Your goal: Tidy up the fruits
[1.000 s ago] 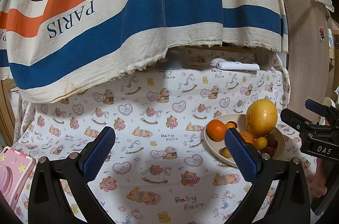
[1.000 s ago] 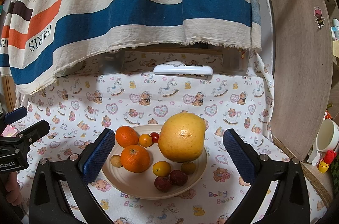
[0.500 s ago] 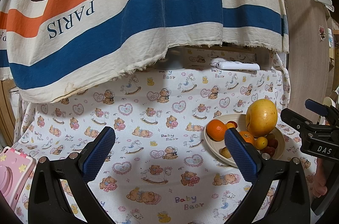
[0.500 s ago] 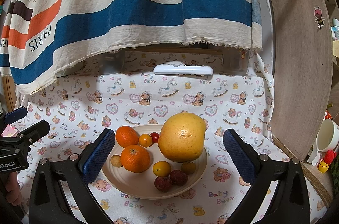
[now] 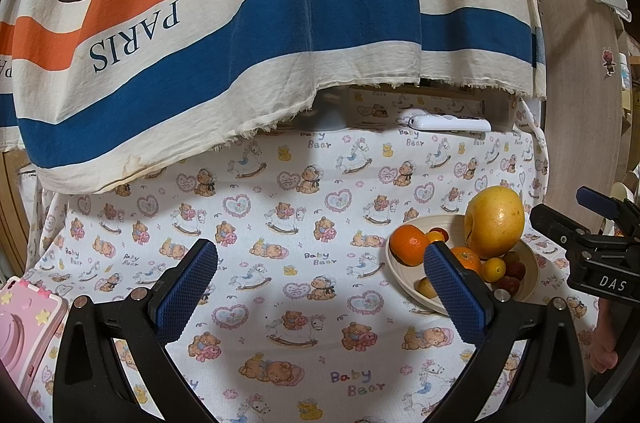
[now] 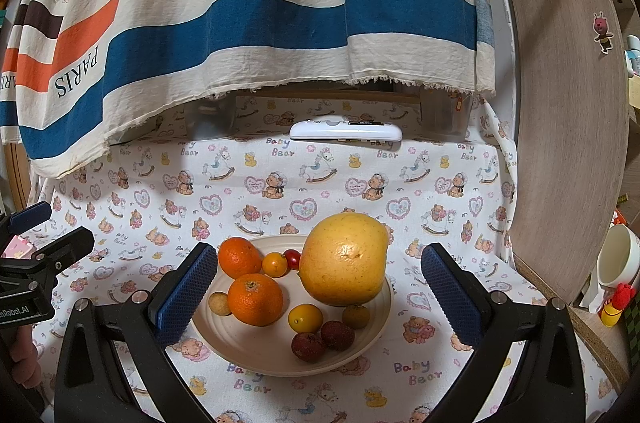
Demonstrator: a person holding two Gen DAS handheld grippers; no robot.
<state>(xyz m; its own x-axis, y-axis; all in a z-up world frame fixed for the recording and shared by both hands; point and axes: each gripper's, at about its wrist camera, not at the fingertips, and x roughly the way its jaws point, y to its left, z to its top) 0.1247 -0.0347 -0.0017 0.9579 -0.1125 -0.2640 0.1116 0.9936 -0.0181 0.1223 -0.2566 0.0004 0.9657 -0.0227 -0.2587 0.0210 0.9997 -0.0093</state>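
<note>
Both tools stand with their blue-padded fingers wide apart and nothing between them. In the right wrist view the right tool (image 6: 319,287) frames a cream plate (image 6: 256,359) that sits in the lower middle of the frame on the counter (image 6: 440,183), which is covered by a white cloth printed with bears, hearts and rocking horses. On the plate a large yellow grapefruit-like fruit (image 6: 344,259) fills the upper right part, touching the rim there. Two oranges lie to its left: the rear orange (image 6: 239,257) near the far rim and the front orange (image 6: 255,299) just below it, the two nearly touching. Between the rear orange and the big fruit sit a small yellow-orange fruit (image 6: 275,264) and a red cherry tomato (image 6: 293,258). A small tan round fruit (image 6: 219,303) lies against the front orange's left side, beside the left finger pad. Toward the near rim are a yellow round fruit (image 6: 305,318), a dull greenish one (image 6: 355,316) and two dark red lychee-like fruits (image 6: 323,340) side by side. A white remote control (image 6: 345,131) lies at the back of the counter, under the hem of a striped cloth (image 6: 240,15) that hangs across the upper frame. In the left wrist view the left tool (image 5: 320,283) hangs over bare patterned cloth at centre frame, with the plate at the right edge behind its right finger, and a pink toy-like case (image 5: 24,335) at the lower left.
</note>
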